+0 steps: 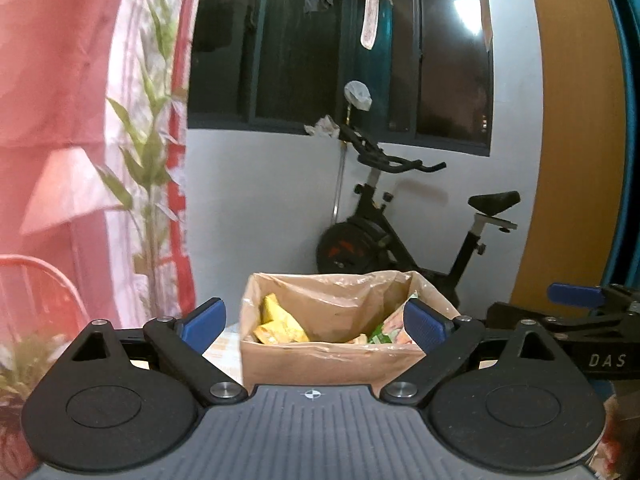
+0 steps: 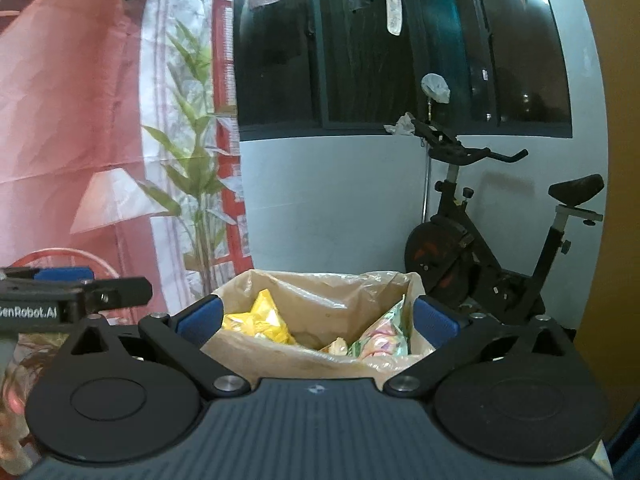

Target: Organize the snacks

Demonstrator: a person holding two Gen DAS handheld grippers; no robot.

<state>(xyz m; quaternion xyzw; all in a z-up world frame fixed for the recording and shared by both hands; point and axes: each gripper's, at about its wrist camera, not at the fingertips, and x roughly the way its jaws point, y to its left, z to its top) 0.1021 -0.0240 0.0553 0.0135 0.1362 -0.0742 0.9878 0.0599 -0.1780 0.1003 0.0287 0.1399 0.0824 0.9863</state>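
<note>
- A table (image 1: pixel 224 344) with a pale patterned cover shows only as a small patch left of the box
- An open cardboard box (image 1: pixel 320 364), lined with clear plastic, stands on it
- Snack packets (image 1: pixel 280 324) lie inside the box

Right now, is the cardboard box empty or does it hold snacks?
It holds snacks: a yellow packet and a green packet lie inside the box.

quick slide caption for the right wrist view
Open right gripper hangs empty before a lined cardboard box holding yellow snack packets.
</note>
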